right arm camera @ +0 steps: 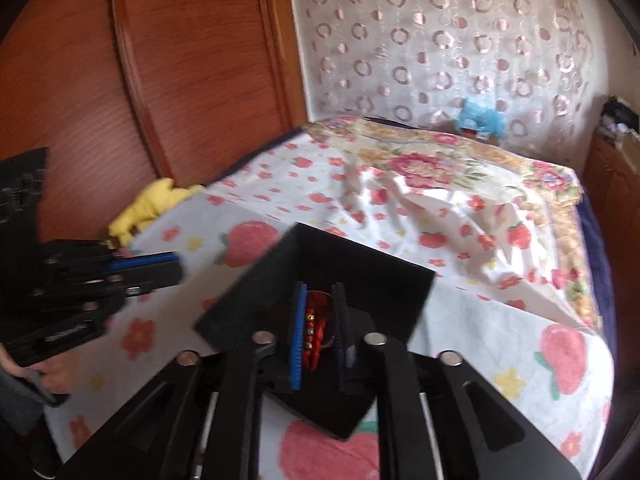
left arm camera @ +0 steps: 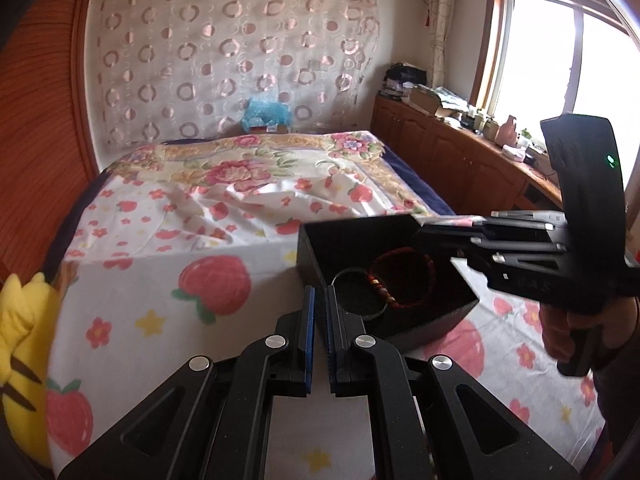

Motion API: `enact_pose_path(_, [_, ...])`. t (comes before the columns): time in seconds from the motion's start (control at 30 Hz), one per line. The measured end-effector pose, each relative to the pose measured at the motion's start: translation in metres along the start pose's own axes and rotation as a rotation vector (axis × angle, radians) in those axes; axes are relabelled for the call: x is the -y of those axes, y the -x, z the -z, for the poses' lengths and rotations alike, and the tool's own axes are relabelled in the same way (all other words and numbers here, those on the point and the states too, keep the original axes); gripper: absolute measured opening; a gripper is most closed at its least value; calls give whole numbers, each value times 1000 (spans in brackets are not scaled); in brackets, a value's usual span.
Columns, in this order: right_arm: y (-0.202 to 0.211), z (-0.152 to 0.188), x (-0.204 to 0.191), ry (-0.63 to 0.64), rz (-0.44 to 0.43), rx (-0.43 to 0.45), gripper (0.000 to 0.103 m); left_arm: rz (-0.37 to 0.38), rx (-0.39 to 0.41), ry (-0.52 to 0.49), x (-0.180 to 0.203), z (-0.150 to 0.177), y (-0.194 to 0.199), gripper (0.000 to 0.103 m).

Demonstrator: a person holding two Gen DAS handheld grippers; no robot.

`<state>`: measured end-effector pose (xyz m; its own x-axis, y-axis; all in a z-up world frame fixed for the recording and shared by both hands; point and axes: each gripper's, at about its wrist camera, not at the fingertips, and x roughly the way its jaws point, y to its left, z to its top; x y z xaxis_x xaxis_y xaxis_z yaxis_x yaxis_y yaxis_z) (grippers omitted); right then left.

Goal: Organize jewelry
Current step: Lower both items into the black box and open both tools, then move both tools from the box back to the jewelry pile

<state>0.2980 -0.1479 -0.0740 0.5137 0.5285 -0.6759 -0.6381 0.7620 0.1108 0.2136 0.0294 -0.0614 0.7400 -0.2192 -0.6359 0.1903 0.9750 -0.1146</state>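
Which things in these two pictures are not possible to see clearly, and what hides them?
- Right wrist view: most of the red bracelet hidden by the right hand-held gripper; contact with its pads unclear, picture blurred.
- Left wrist view: far part of the black box interior covered by the right hand-held gripper.
- Left wrist view: yellow plush toy cut off by the left edge.
- Left wrist view: things on the cabinet too small.
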Motion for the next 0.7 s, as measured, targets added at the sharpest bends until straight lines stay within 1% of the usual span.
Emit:
enact_pose_path(0.03, [1, 1, 0, -3, -5, 1, 34, -5, -5, 1, 0, 4, 2, 5])
enact_pose_path(0.1, [6, 4, 1, -9, -6, 12, 40, -15, -5, 2, -1, 11, 8, 13])
enact_pose_path(0.13, [9, 5, 2, -10, 0, 17, 40, -21, -4, 1, -1, 14, 11, 18])
enact_pose_path(0.2, [15, 10, 2, -13, 20, 20, 40, -30, -5, -2, 1, 22, 17, 19])
enact_pose_path(0.37, [36, 28, -6, -25, 12, 29, 40, -36, -13, -5, 9, 39, 30, 20])
enact_pose_path(0.4, [42, 35, -9, -28, 12, 31, 40, -37, -13, -6, 10, 45, 34, 21])
enact_pose_path(0.47, [53, 50, -14, -40, 8, 30, 40, -39, -12, -10, 15, 53, 41, 27])
enact_pose_path(0.6, [71, 77, -24, -56, 15, 26, 40, -44, -7, -22, 25, 66, 56, 31])
enact_pose_path(0.7, [85, 97, -30, -78, 14, 25, 40, -44, 2, -28, 32, 75, 70, 37])
